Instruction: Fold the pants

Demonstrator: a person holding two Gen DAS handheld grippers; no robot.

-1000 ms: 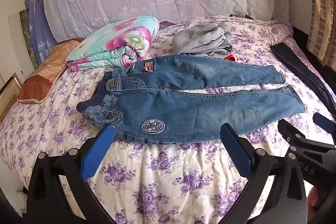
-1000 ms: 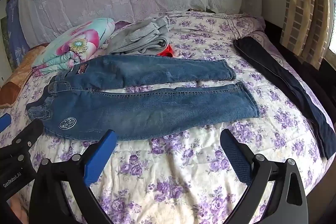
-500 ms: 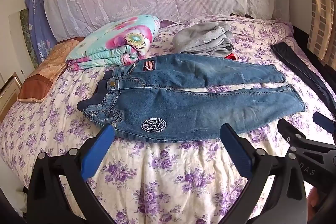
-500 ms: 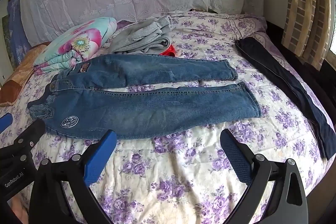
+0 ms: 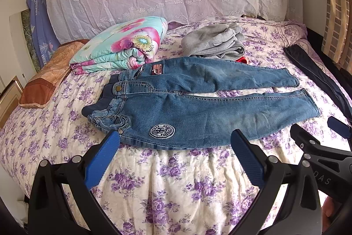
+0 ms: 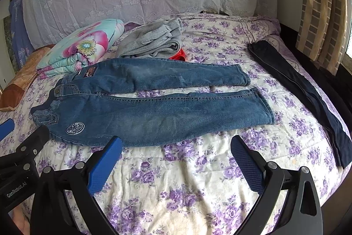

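Blue jeans point(image 5: 198, 107) lie flat on the floral bedspread, waist to the left, both legs stretched to the right, a round white patch on the near leg; they show in the right wrist view point(image 6: 151, 109) too. My left gripper point(image 5: 175, 142) is open and empty, hovering just above the near edge of the jeans by the patch. My right gripper point(image 6: 176, 147) is open and empty above the near edge of the near leg. Each gripper shows at the side of the other's view.
A folded floral quilt point(image 5: 123, 45) lies behind the waist. A grey garment pile point(image 5: 213, 41) with something red sits behind the legs. Dark navy pants point(image 6: 308, 94) lie along the bed's right side. An orange-brown pillow point(image 5: 44, 78) is at far left. A lace-covered headboard stands behind.
Both grippers have moved slightly forward and closer to the near edge of the jeans. The jeans have not moved.
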